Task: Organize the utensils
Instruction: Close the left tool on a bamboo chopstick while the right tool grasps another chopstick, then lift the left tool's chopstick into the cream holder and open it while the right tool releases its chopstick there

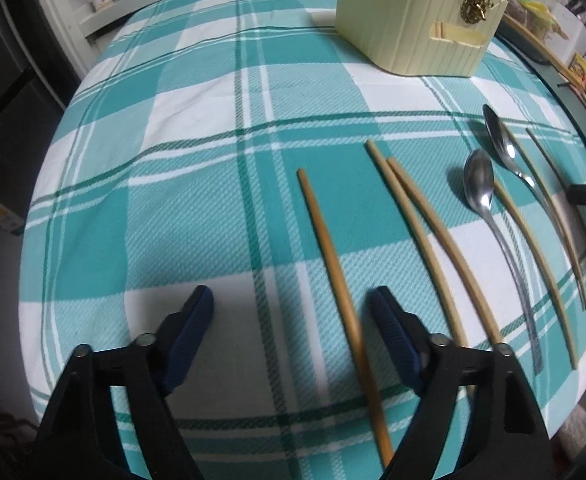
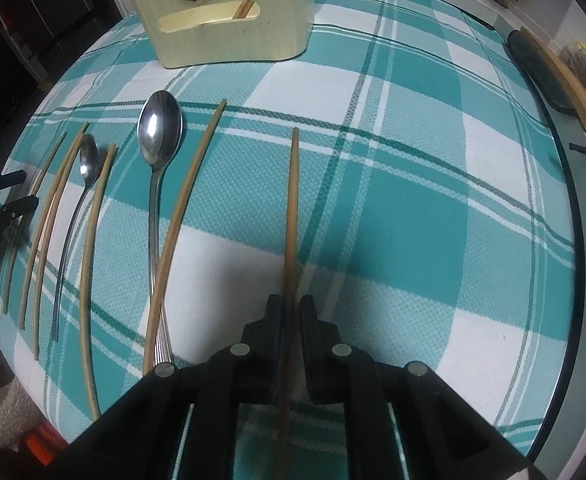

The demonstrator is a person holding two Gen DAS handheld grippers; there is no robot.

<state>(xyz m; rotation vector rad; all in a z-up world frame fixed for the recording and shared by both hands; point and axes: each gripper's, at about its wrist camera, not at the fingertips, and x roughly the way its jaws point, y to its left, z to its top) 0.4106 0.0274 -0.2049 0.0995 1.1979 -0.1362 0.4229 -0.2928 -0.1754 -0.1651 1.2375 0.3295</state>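
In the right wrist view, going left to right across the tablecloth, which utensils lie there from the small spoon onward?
Small spoon → chopstick → large spoon → chopstick → chopstick, this last one gripped by the right gripper.

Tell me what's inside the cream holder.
Through the front slot of the holder, wooden sticks, likely chopsticks, lean inside. In the left view, stick ends show at the slot too. Its walls hide the rest, so I can't count them.

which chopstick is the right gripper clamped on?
The lone chopstick farthest right, clear of the spoons, pinched by the right gripper. The other chopsticks lie loose on the cloth.
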